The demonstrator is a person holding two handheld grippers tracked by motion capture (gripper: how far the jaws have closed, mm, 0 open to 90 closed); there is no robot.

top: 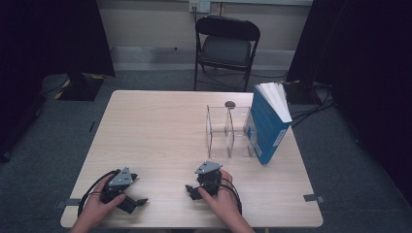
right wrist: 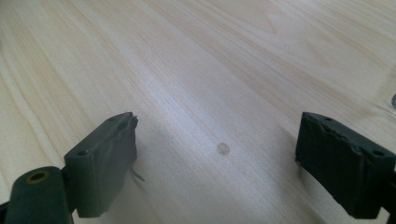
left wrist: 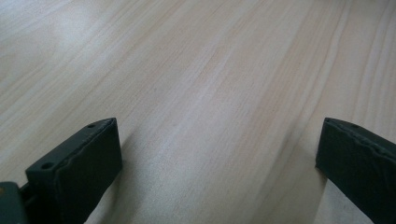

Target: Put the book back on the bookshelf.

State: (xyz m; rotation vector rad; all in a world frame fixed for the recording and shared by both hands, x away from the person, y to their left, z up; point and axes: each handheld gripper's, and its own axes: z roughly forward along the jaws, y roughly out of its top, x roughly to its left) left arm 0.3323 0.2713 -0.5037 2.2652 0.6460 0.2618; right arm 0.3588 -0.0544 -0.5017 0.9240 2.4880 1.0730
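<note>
My high view is dim and soft, its corners sinking into black. The table (top: 160, 131) catches pale overhead light. Close up, my jaws are blurred and cast soft shadows on the wood, where a faint sheen glares.

We see a pale wood-grain table (top: 160, 131), two black grippers (top: 127, 194) (top: 206, 183) topped with grey plates, a blue book (top: 267, 127) with white pages, and a black chair (top: 226, 46).

blue book (top: 268, 127), cover print perhaps present, too small to read
</note>
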